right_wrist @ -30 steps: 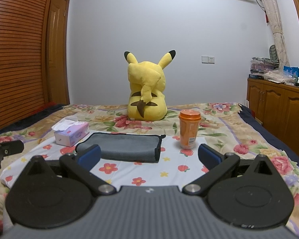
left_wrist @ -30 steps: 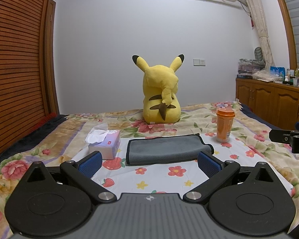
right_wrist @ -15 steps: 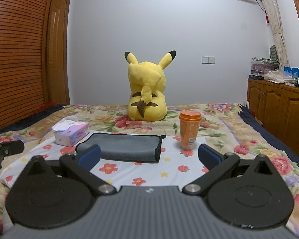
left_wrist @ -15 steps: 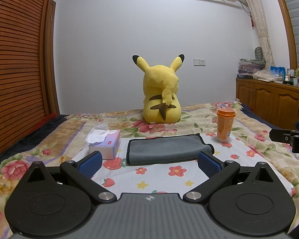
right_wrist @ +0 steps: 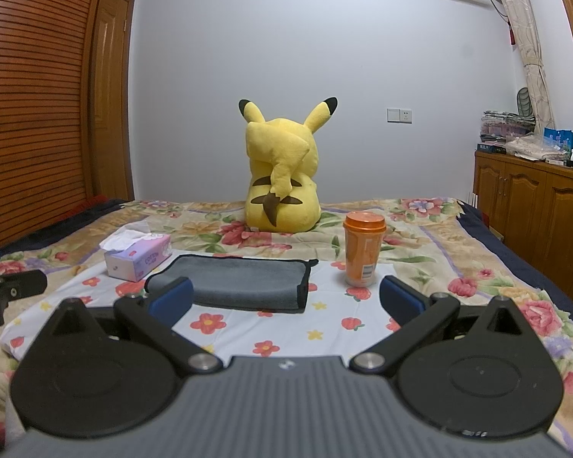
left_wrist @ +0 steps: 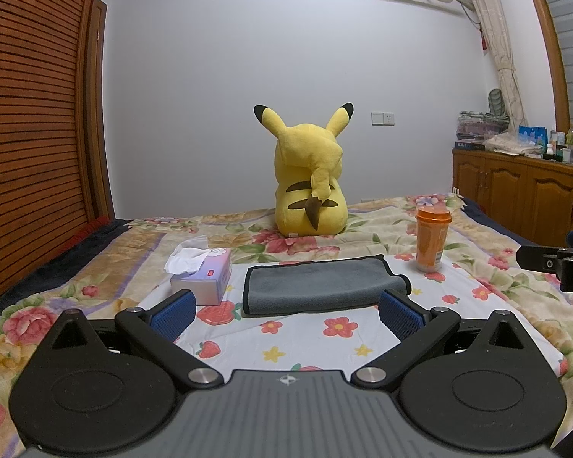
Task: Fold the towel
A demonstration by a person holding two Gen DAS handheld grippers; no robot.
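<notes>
Towel folded, long axis left-right; tissue box left, orange cup right (nothing blocking). Left gripper and right gripper both wide, empty.

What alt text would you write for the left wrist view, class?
A grey towel lies folded flat on a floral bedspread, just beyond the open left gripper. A tissue box flanks it left, an orange cup right, a yellow plush behind.

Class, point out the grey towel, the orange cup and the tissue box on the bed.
grey towel (left_wrist: 321,284), left wrist view, middle of its top face.
orange cup (right_wrist: 363,253), right wrist view, its side wall.
tissue box (left_wrist: 210,278), left wrist view, its near side.
</notes>
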